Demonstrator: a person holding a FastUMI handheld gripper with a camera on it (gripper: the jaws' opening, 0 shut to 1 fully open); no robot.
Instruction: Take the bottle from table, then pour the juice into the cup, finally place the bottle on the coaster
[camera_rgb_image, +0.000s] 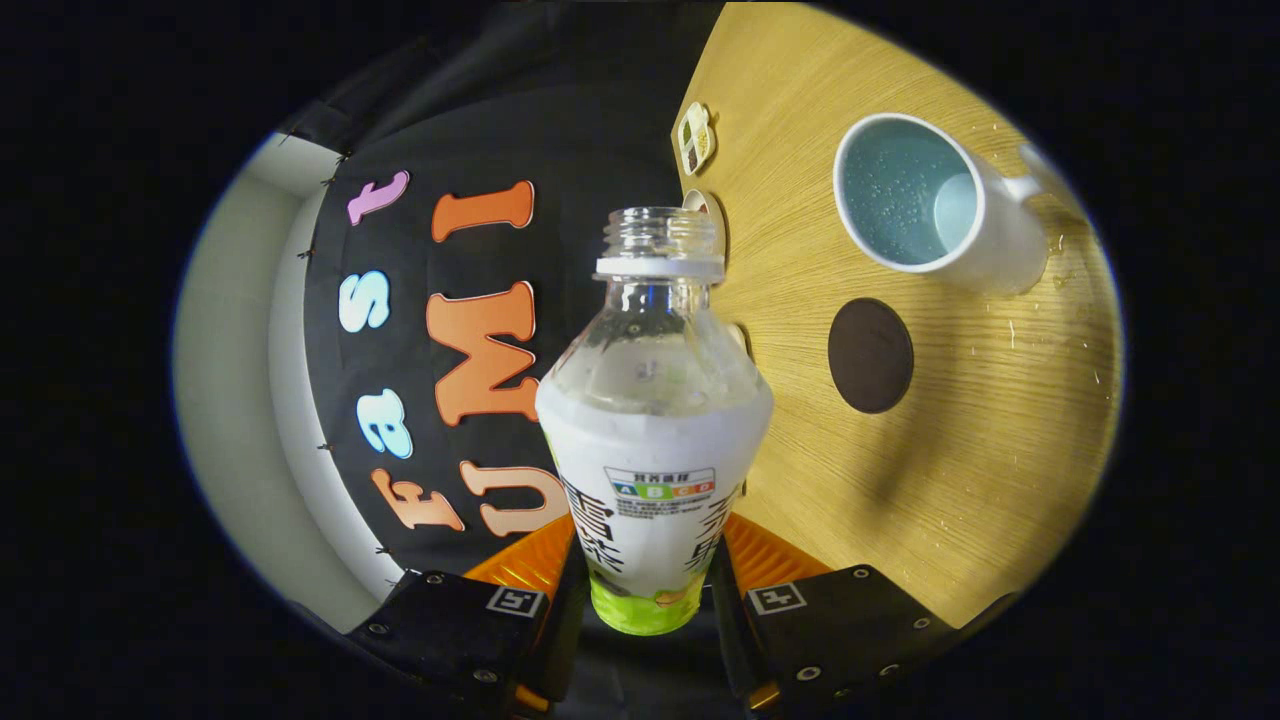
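Note:
My gripper (648, 590) is shut on a clear plastic bottle (655, 420) with a white and green label. Both fingers press on its lower body. The bottle has no cap and points away from the fingers, and the whole view is rolled sideways, so it is tilted relative to the wooden table (1000, 480). Its upper part looks clear. A white cup (940, 205) with a handle stands on the table beyond and to the right of the bottle mouth, with pale liquid and bubbles inside. A dark round coaster (870, 355) lies on the table between the cup and the bottle.
Small printed marker tags (696, 137) sit along the table's edge near the booth wall. Droplets speckle the wood around the cup. A pale wall shows past the black cloth.

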